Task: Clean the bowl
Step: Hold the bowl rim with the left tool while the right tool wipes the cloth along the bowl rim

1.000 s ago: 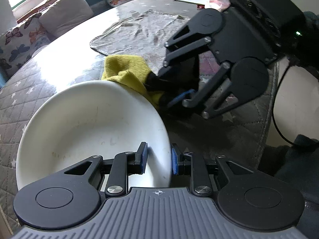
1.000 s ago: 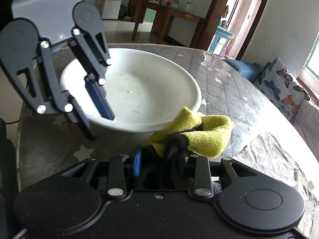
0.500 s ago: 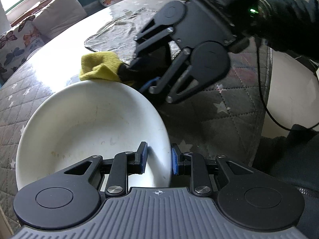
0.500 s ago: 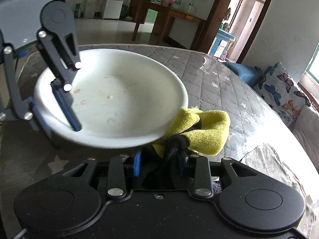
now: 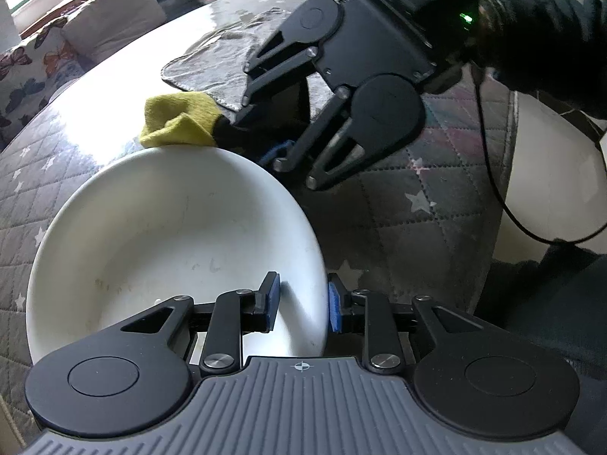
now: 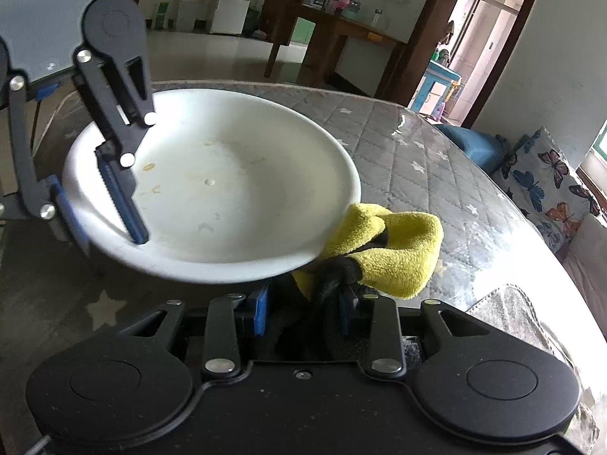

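A: Left gripper?
B: Clamped on the rim of the bowl, one blue pad inside, one outside. Seen again from the right wrist view, same grip on the bowl's far left rim.

A: Bowl itself?
B: White, wide, shallow. Tilted, near edge raised above the table. Small brownish specks and smears inside, near the left gripper's pad.

A: Right gripper?
B: Closed on the cloth, yellow with a black part bunched between the pads. From the left wrist view, right gripper just past the bowl's far rim, cloth poking out to its left.

A: Cloth against the bowl?
B: At the rim. Yellow folds tucked under and beside the bowl's edge; actual contact hard to tell.

A: Anything else on the table?
B: Grey quilted cover with star marks, glossy sheet on top. Grey rag lying flat beyond the right gripper. Butterfly cushions off to the side, past the table.

A: Person?
B: Only a dark sleeve behind the right gripper.
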The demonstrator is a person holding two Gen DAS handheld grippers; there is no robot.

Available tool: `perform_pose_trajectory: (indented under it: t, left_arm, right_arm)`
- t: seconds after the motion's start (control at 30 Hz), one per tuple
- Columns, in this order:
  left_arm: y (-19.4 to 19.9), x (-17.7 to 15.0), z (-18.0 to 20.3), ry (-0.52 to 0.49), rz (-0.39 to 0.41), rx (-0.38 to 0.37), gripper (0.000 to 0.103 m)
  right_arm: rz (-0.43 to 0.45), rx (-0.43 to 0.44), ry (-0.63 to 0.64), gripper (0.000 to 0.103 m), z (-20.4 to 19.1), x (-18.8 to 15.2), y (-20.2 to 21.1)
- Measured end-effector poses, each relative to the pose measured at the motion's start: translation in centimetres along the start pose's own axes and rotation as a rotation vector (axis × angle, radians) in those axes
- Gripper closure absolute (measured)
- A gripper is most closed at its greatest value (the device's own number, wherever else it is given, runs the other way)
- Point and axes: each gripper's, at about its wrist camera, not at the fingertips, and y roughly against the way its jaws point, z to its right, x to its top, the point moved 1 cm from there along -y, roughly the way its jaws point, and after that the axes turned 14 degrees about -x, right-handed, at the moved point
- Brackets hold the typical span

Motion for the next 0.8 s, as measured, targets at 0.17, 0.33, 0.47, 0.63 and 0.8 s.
perform_pose_trajectory:
  t: [0.17,0.33,0.47,0.63,0.8]
  left_arm:
    - [-0.3,0.6,-0.1,0.019,0.007,0.021,0.073]
    - [-0.7,1.5,-0.4,0.042,0.017,0.034,0.071]
    - [-0.8,2.1,-1.0,0.067,0.024,0.051,0.071]
    - [-1.1,2.8,-1.2,0.064,0.021,0.059,0.07]
    - [-1.2,2.9,-1.4,0.048,0.015,0.056,0.07]
  right_arm:
    - [-0.002,0.006,0.01,0.067,-0.6,-0.2,0.8]
    - [-0.006,0.009,0.013,0.067,-1.1,-0.3,1.5]
    - [-0.005,0.019,0.021,0.067,-1.6,-0.6,2.2]
    - [-0.004,0.03,0.037,0.067,-2.2,-0.9,3.0]
    - [0.003,0.053,0.054,0.067,-2.9,-1.3,4.0]
